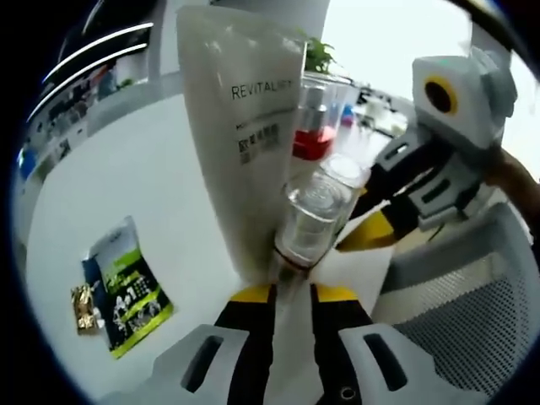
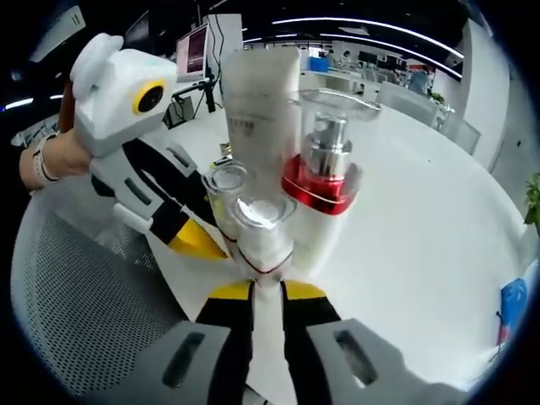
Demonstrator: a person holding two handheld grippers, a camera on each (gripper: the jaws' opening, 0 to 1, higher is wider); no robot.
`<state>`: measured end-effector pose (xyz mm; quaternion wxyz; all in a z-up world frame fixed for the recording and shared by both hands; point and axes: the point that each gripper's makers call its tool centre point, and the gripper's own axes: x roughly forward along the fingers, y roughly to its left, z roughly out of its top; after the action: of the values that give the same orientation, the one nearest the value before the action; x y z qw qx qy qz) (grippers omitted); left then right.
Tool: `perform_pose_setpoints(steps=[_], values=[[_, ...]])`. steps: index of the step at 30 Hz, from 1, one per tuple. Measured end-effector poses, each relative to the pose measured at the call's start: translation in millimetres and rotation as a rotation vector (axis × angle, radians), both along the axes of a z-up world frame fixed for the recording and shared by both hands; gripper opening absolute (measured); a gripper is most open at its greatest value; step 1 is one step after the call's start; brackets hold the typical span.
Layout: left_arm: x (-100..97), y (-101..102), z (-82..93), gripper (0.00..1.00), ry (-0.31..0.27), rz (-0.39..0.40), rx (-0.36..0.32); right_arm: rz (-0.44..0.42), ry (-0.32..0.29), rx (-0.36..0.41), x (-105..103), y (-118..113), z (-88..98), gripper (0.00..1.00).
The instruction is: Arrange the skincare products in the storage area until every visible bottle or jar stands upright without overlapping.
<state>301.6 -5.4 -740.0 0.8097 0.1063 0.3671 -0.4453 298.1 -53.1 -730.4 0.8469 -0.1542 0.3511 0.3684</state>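
Observation:
In the left gripper view my left gripper (image 1: 293,291) is shut on the base of a small clear-capped bottle (image 1: 310,211). Behind it stand a tall white "Revitalift" tube (image 1: 240,110) and a red-collared pump bottle (image 1: 314,126). My right gripper (image 1: 371,234) comes in from the right beside a second clear-capped bottle (image 1: 342,171). In the right gripper view my right gripper (image 2: 267,289) is shut on that white clear-capped bottle (image 2: 263,226). Just left of it, the left gripper (image 2: 196,238) holds the other small bottle (image 2: 226,181). The tube (image 2: 261,93) and red-collared bottle (image 2: 325,181) stand upright behind, close together.
A white mesh surface (image 1: 460,308) lies at the lower right of the left gripper view and at the lower left (image 2: 76,295) of the right gripper view. Two sachets (image 1: 126,291) and a small gold packet (image 1: 83,305) lie on the white table (image 2: 439,219).

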Motion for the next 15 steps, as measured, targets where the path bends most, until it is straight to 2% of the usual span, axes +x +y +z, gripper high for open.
perform_pose_setpoints(steps=[15], values=[[-1.6,-3.3,4.4,0.13,-0.012,-0.022,-0.003,0.005,-0.013,-0.012,0.1,0.4,3.7,0.13]])
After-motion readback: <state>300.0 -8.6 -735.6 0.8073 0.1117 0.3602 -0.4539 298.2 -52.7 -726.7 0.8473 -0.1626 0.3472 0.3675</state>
